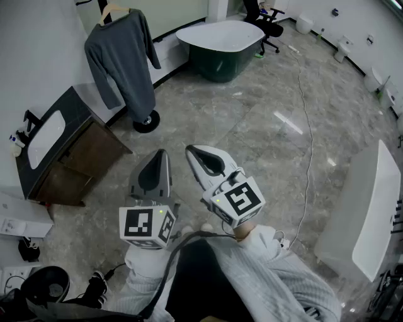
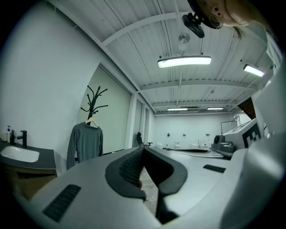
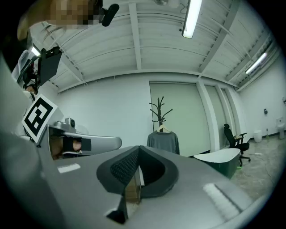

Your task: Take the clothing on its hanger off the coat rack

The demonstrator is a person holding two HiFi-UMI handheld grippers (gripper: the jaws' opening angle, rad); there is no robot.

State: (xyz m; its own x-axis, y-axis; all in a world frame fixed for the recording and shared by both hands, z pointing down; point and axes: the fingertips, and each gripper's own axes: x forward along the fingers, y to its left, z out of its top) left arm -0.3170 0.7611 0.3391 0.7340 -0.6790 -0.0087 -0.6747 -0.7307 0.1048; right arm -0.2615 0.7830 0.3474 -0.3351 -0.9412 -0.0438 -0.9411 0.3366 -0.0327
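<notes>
1. At your far left, a dark vanity (image 1: 72,108) with a white sink (image 1: 45,138) stands against the wall
2. The grey sweater (image 1: 123,63) hangs on its wooden hanger (image 1: 113,9) on the coat rack (image 1: 146,121), ahead of you and well apart from both grippers
3. Your left gripper (image 1: 162,154) points level, its fingers pressed together and empty
4. Your right gripper (image 1: 191,151), just beside it, is closed the same way, holding nothing
5. A dark green bathtub (image 1: 220,44) sits right of the rack
</notes>
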